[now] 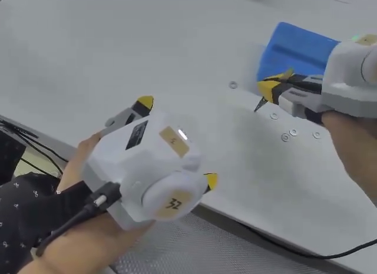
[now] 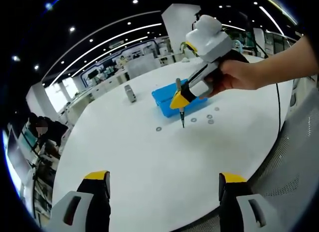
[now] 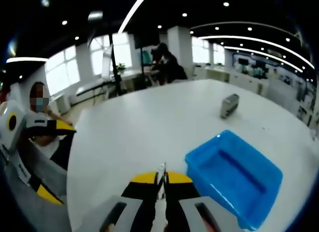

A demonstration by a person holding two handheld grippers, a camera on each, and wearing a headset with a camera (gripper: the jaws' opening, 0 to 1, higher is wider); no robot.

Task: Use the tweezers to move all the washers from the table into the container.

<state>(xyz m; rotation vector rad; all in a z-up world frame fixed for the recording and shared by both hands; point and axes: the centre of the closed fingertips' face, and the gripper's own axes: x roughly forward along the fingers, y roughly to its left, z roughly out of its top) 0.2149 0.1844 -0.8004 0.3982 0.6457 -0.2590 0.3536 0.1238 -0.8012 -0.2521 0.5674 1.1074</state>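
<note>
Right gripper clamps tweezers near small flat washers on the table by the container; left gripper gapes empty. Washers probably light, slippery: pinch across the rim

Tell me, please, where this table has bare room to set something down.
The wide stretch of table between the left gripper and the washers is bare, as is the part left of the blue container in the right gripper view. It is crowded beside the container, where washers lie around the tweezers in the right gripper.
</note>
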